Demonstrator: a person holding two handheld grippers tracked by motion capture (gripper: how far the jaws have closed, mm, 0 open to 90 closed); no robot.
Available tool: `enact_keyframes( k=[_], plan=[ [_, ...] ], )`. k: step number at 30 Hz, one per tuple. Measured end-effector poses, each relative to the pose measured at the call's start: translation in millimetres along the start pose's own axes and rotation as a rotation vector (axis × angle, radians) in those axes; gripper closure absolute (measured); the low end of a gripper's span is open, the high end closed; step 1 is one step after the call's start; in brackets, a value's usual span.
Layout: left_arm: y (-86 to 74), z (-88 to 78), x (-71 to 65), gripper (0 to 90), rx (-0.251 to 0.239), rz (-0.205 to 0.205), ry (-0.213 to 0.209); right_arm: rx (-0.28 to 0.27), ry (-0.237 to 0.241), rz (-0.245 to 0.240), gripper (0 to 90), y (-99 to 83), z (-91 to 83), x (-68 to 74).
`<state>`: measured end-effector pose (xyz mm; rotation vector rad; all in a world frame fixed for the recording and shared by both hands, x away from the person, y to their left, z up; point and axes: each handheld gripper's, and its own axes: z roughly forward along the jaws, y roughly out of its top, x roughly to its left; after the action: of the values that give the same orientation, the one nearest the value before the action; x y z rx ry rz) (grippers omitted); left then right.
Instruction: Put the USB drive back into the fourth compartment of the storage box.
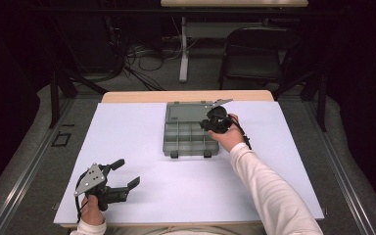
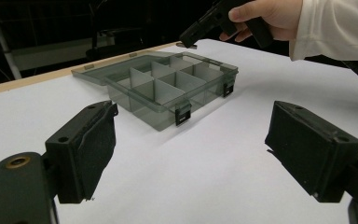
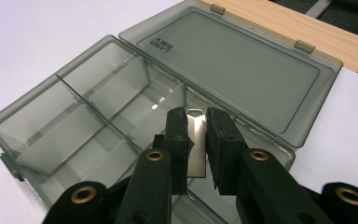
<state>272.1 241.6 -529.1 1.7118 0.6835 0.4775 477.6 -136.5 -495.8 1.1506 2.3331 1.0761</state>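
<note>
- The left gripper [image 1: 129,174] rests near the front left corner of the white surface [image 1: 142,142], jaws spread wide with nothing between them.
- A grey compartment box [image 1: 188,134] sits mid-surface toward the far edge, its lid [image 3: 242,65] lying open and flat.
- The right gripper [image 3: 196,135] hangs over the box's right-hand compartments, jaws closed on a small silver metal piece [image 3: 196,144].

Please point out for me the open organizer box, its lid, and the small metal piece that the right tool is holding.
organizer box [image 3: 74,126]: right gripper view, on a divider inside.
lid [image 3: 233,60]: right gripper view, on its flat inner panel.
metal piece [image 3: 196,140]: right gripper view, on its shiny face between the jaws.
</note>
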Motion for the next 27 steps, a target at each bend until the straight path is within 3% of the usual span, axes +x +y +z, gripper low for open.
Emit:
enact_keyframes(
  k=[27],
  plan=[
    [-0.2, 0.1, 1.2, 15.5, 0.006, -0.004, 0.001, 0.051, -0.039, 0.015, 79.3, -9.9, 9.3, -14.5]
  ],
)
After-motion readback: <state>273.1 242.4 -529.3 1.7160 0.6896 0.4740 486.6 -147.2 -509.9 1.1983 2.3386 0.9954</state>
